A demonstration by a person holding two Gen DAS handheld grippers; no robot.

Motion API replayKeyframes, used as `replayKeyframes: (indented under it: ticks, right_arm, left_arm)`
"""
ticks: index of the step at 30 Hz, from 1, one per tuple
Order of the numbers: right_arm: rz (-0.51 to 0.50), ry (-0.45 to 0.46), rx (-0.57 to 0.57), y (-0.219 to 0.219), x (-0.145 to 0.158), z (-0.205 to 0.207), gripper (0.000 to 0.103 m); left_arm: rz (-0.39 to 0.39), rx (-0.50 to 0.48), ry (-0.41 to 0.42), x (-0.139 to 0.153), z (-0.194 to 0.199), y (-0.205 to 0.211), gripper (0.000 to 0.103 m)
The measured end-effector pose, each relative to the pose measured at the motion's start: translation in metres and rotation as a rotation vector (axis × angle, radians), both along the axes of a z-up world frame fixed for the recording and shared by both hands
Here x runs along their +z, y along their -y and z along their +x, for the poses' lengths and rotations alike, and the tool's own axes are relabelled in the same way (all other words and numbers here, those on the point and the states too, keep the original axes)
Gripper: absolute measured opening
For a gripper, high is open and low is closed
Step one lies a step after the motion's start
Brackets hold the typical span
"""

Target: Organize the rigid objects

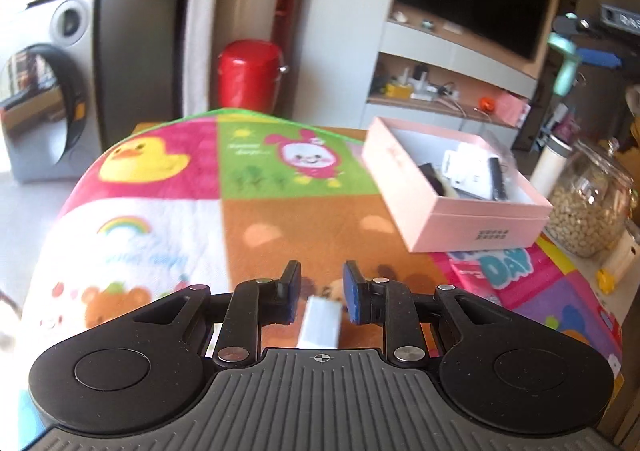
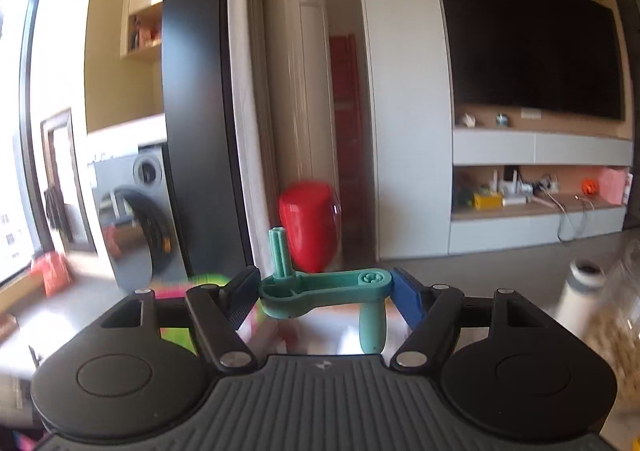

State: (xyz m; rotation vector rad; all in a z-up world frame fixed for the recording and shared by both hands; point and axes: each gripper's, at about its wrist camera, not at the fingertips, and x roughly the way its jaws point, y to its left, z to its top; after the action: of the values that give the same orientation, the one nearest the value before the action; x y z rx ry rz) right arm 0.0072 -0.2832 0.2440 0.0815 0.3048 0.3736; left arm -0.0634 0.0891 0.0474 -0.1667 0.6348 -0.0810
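Observation:
My left gripper [image 1: 321, 287] is open and hovers low over a colourful cartoon mat [image 1: 240, 211]. A small white block [image 1: 320, 323] lies on the mat between its fingers, close to the gripper body, not gripped. An open pink box [image 1: 456, 191] holding several small black and white items sits on the mat to the right. My right gripper [image 2: 324, 291] is shut on a teal plastic crank handle [image 2: 324, 289], held crosswise high above the table. That handle also shows in the left wrist view [image 1: 564, 63] at the upper right.
A glass jar of beans [image 1: 588, 207] and a white bottle [image 1: 550, 167] stand right of the pink box; the bottle also shows in the right wrist view [image 2: 580, 299]. A red drum [image 1: 250, 75], a washing machine [image 1: 44, 103] and a TV shelf [image 1: 448, 91] lie beyond the table.

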Motion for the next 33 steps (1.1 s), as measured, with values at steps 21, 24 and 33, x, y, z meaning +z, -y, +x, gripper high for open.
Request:
replayKeyframes:
  ticks: [21, 24, 33]
  right_arm:
    - [-0.155, -0.334, 0.105, -0.052, -0.149, -0.057, 0.079]
    - [-0.126, -0.369, 0.100, -0.049, -0.161, -0.063, 0.079]
    - [-0.032, -0.411, 0.062, -0.028, -0.184, -0.063, 0.079]
  left_arm:
    - [-0.127, -0.008, 0.011, -0.028, -0.014, -0.008, 0.026]
    - [-0.071, -0.026, 0.000, -0.029, -0.013, 0.006, 0.026]
    - [-0.028, -0.050, -0.033, -0.038, 0.006, 0.035, 0.028]
